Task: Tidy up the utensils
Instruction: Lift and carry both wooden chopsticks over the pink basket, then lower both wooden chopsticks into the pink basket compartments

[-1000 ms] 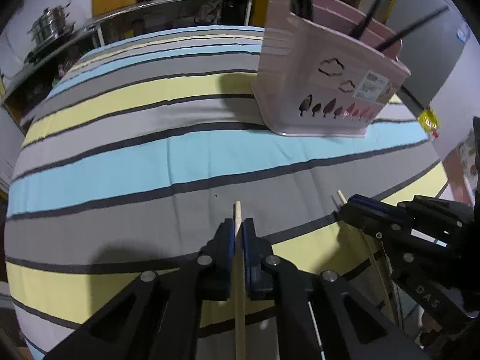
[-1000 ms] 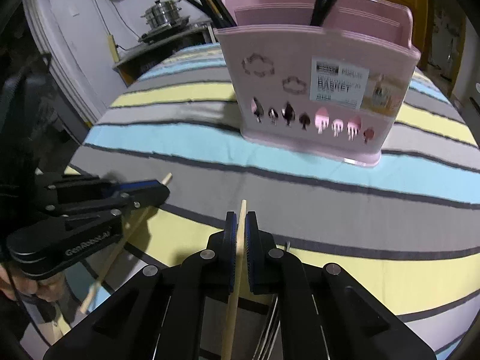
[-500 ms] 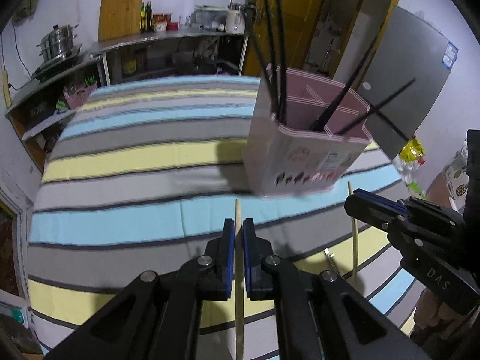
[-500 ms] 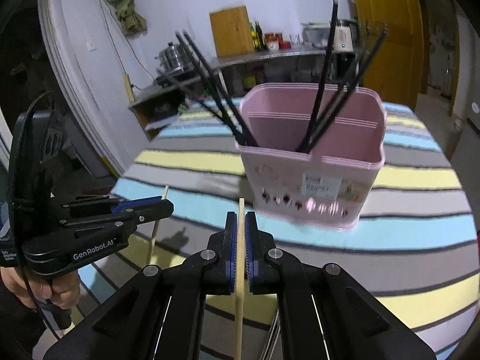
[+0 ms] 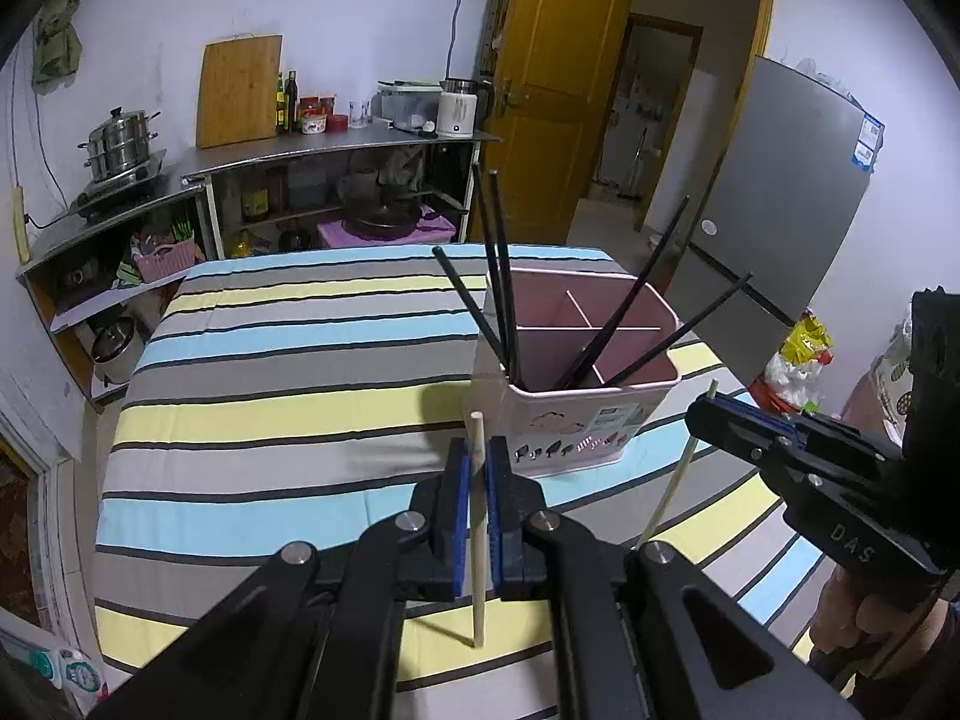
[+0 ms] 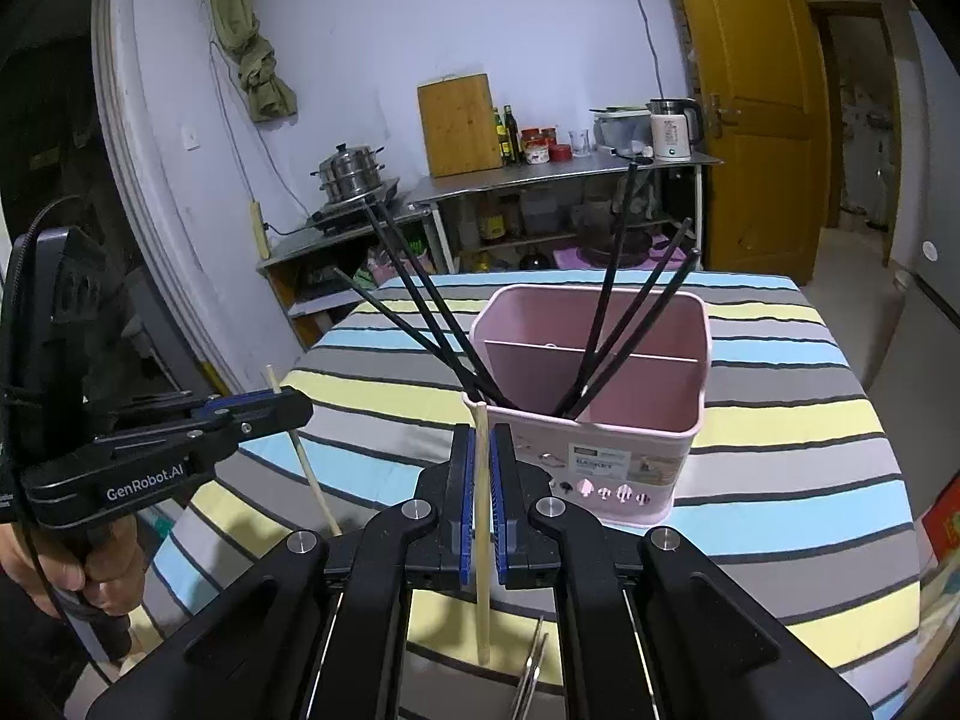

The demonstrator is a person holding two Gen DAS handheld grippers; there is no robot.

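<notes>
A pink utensil holder (image 5: 576, 426) (image 6: 624, 456) stands on the striped tablecloth (image 5: 288, 396), with several black chopsticks (image 5: 498, 276) (image 6: 420, 312) leaning out of its compartments. My left gripper (image 5: 477, 462) is shut on a wooden chopstick (image 5: 478, 546), held upright above the cloth, just left of and in front of the holder. My right gripper (image 6: 483, 450) is shut on a second wooden chopstick (image 6: 482, 546), directly in front of the holder's near wall. Each gripper shows in the other's view, the right gripper (image 5: 708, 414) and the left gripper (image 6: 288, 411), both clamping their sticks.
Thin metal utensils (image 6: 531, 672) lie on the cloth under the right gripper. Beyond the table stand a steel counter (image 5: 336, 147) with pots and bottles, a grey fridge (image 5: 780, 228) and a yellow door (image 6: 750, 108). A hand (image 6: 90, 576) grips the left handle.
Both grippers have risen with their wooden chopsticks and tilted further down. The holder, seen from the side before, now shows its open top and dividers.
</notes>
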